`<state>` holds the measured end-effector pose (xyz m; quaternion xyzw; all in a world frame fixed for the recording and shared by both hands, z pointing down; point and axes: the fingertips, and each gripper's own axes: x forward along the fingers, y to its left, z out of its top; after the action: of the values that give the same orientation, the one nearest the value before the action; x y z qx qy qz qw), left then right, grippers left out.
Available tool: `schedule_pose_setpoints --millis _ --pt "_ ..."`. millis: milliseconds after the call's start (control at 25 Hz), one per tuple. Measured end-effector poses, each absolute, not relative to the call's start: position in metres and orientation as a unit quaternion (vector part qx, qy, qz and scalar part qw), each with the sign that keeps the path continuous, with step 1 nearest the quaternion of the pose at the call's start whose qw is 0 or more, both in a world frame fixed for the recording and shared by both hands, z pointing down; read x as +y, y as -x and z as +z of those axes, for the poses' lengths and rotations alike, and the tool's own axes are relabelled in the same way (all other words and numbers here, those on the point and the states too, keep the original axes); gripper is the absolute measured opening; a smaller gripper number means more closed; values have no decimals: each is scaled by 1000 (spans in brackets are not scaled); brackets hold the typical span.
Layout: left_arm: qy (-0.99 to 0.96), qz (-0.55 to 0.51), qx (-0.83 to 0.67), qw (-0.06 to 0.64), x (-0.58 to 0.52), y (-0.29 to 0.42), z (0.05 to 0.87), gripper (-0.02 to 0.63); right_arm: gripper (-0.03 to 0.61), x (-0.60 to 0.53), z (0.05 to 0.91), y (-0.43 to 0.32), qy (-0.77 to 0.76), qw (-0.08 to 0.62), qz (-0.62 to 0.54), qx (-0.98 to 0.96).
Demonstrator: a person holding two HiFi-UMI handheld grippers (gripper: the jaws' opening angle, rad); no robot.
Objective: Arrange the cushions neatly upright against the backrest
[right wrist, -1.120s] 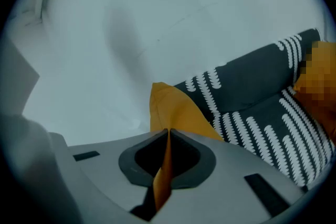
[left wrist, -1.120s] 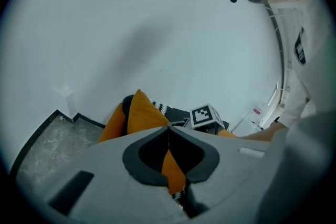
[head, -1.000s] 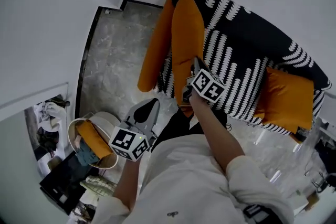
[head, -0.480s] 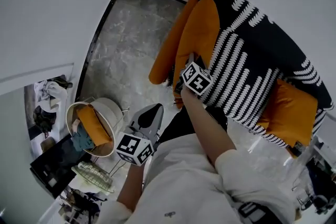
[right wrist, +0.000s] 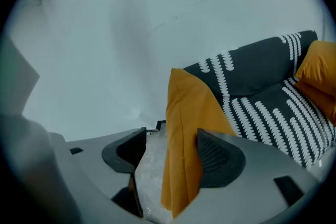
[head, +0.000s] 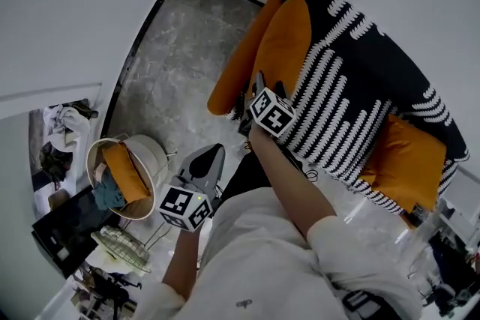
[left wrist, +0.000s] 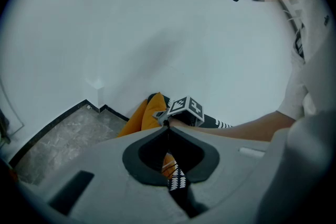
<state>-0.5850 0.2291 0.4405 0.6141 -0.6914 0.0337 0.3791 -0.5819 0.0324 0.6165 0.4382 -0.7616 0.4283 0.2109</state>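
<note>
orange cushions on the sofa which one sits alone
The cushion at the sofa's right end in head view; the other two crowd its left end.

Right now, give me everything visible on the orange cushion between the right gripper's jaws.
The orange cushion is plain, soft-looking fabric with a seamed edge. It stands upright on edge at the end of the black-and-white patterned sofa, beside another orange cushion. Its near edge lies between the jaws of the right gripper, which have just been opening; a gap shows on one side.

White shirt (head: 255, 258); grey hand-held grippers (head: 213, 154) (head: 262, 81) bear black-and-white marker cubes (head: 184, 207).
</note>
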Motion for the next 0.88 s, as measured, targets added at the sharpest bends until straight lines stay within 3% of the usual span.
schedule_pose_setpoints --millis 520,880 --pt "-591 44 -720 362 270 527 436 12 262 145 590 568 -197 213 524 -800" --pt "-607 79 -698 372 241 505 476 15 262 127 569 459 -170 222 480 -832"
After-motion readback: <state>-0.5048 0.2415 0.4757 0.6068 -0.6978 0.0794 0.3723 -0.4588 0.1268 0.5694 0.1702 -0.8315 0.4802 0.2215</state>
